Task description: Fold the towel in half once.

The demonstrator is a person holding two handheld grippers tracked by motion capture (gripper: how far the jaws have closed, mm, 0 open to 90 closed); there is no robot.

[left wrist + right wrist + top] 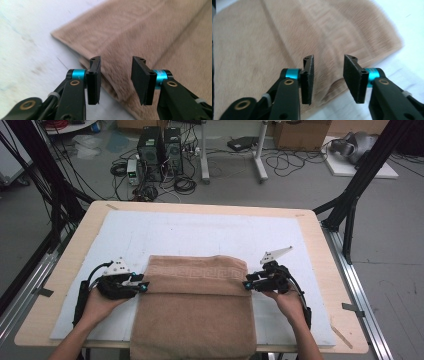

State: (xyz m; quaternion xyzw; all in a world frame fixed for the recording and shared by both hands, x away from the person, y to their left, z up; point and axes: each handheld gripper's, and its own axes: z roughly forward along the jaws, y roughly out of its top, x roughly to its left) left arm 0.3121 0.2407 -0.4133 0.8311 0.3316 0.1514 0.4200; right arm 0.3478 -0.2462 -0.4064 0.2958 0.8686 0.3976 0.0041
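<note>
Both pairs of jaws stand parted, gripping nothing. The left gripper (pixel 143 285) faces the left end and the right gripper (pixel 247 285) the right end of the folded-over flap on the tan terry towel (pixel 195 310); its fold runs straight between them, equally near each, on the white padded mat (pixel 200 232).

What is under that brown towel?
The towel lies on a white mat that covers the wooden table. Its far end is folded back over itself, and its near end hangs over the table edge. Anything beneath it is covered.

Even, soft light – gripper views blurred, bright glare on white cloth (pixel 30 37).
</note>
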